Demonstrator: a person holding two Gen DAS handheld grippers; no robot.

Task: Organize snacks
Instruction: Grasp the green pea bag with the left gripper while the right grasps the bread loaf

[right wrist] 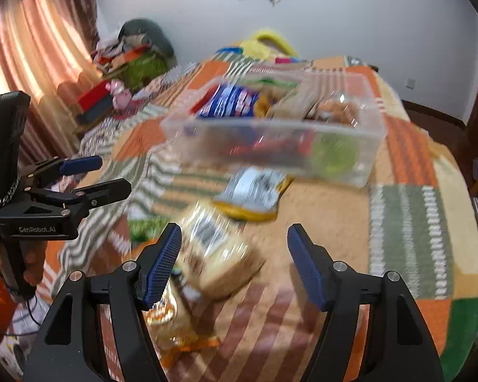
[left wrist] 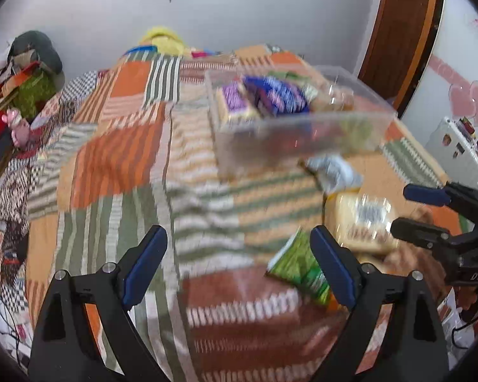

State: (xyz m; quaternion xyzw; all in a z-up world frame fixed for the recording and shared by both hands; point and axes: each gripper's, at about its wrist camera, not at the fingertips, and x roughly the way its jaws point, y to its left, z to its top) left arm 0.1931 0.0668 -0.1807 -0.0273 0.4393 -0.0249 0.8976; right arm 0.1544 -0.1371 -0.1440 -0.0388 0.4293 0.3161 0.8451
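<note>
A clear plastic bin (left wrist: 302, 133) (right wrist: 271, 146) holding several snack packs sits on the patchwork bedspread. In front of it lie a silver-and-yellow packet (left wrist: 333, 172) (right wrist: 255, 194), a beige cracker pack (left wrist: 363, 219) (right wrist: 216, 251) and a green packet (left wrist: 299, 264) (right wrist: 146, 226). A crinkly orange-gold packet (right wrist: 172, 321) lies nearest. My left gripper (left wrist: 239, 264) is open and empty above the bedspread, the green packet by its right finger. My right gripper (right wrist: 234, 264) is open and empty, hovering over the beige pack. Each gripper also shows in the other's view (left wrist: 423, 210) (right wrist: 89, 178).
The bedspread (left wrist: 118, 159) (right wrist: 408, 191) covers the bed. A pile of clothes and toys (left wrist: 19, 95) (right wrist: 127, 67) lies at the far left. Yellow and blue items (right wrist: 264, 44) lie at the bed's far end. A wooden door (left wrist: 401, 31) stands right, curtains (right wrist: 32, 51) left.
</note>
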